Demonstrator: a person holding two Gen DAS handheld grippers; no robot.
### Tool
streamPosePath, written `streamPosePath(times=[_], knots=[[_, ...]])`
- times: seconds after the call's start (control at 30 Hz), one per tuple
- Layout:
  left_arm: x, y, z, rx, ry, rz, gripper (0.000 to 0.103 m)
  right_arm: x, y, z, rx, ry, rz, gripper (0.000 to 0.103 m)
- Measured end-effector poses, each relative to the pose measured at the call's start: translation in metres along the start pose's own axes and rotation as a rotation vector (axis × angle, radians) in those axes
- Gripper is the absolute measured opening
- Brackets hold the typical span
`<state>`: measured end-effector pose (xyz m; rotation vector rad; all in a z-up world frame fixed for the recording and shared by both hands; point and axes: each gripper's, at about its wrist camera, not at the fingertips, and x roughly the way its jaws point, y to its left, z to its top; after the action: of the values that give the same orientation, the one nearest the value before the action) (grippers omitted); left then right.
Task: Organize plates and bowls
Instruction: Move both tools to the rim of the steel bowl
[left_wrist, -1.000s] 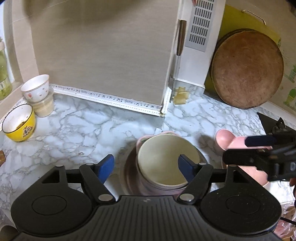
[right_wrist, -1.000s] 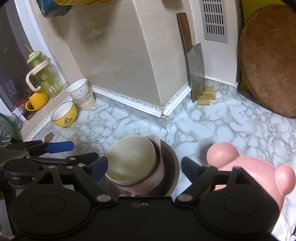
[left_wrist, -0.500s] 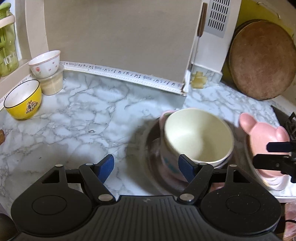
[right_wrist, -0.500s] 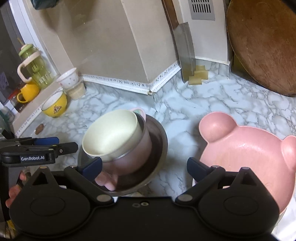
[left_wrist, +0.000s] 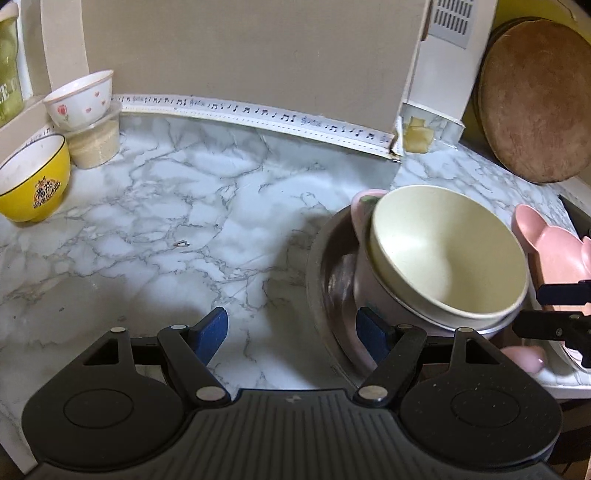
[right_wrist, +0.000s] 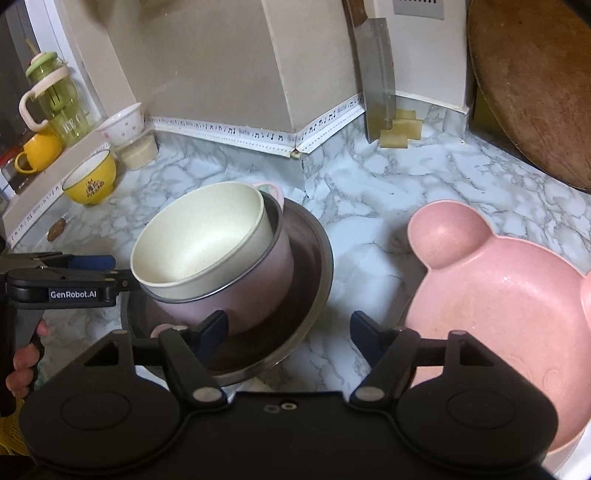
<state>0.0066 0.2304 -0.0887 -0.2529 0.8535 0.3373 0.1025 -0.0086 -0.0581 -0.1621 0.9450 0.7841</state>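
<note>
Cream bowl (right_wrist: 201, 243) nested in pink pot (right_wrist: 240, 280), tilted in steel basin (right_wrist: 314, 266), centre counter. Likely light, rigid, slick; take at rim.

Left gripper (left_wrist: 291, 332) fingers apart, empty.

Right gripper (right_wrist: 288, 330) closing, nothing between.

Pink bear plate (right_wrist: 498, 295) right, near.

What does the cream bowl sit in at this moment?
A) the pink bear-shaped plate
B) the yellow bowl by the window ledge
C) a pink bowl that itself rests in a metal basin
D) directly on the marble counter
C: the cream bowl is nested, tilted, inside a pink bowl, which rests in the metal basin; the pink bear-shaped plate lies apart to the right and the yellow bowl stands far off at the left.
</note>
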Motion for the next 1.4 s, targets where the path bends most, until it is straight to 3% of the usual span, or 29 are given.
streamPosePath(times=[0.33,0.43,0.6,0.77,0.97,1.17,1.4], knots=[[0.013,0.012,0.008,-0.069,0.054,-0.023,0.075,0.023,-0.007,0.007,-0.004,0.053,-0.051,0.066],[0.016,0.012,0.008,-0.070,0.069,-0.023,0.063,0.029,-0.013,0.009,0.017,0.062,-0.057,0.055],[0.019,0.013,0.012,-0.100,0.089,-0.040,0.055,0.035,-0.018,0.014,0.049,0.081,-0.057,0.041],[0.022,0.009,0.017,-0.121,0.117,-0.073,0.032,0.043,-0.024,0.021,0.103,0.097,-0.040,0.024],[0.027,0.010,0.017,-0.162,0.162,-0.104,0.023,0.049,-0.024,0.022,0.125,0.121,-0.016,0.013],[0.028,0.006,0.018,-0.152,0.171,-0.118,0.013,0.050,-0.024,0.024,0.131,0.135,-0.008,0.013],[0.027,0.000,0.020,-0.125,0.172,-0.096,0.013,0.050,-0.025,0.025,0.137,0.143,-0.012,0.013]])
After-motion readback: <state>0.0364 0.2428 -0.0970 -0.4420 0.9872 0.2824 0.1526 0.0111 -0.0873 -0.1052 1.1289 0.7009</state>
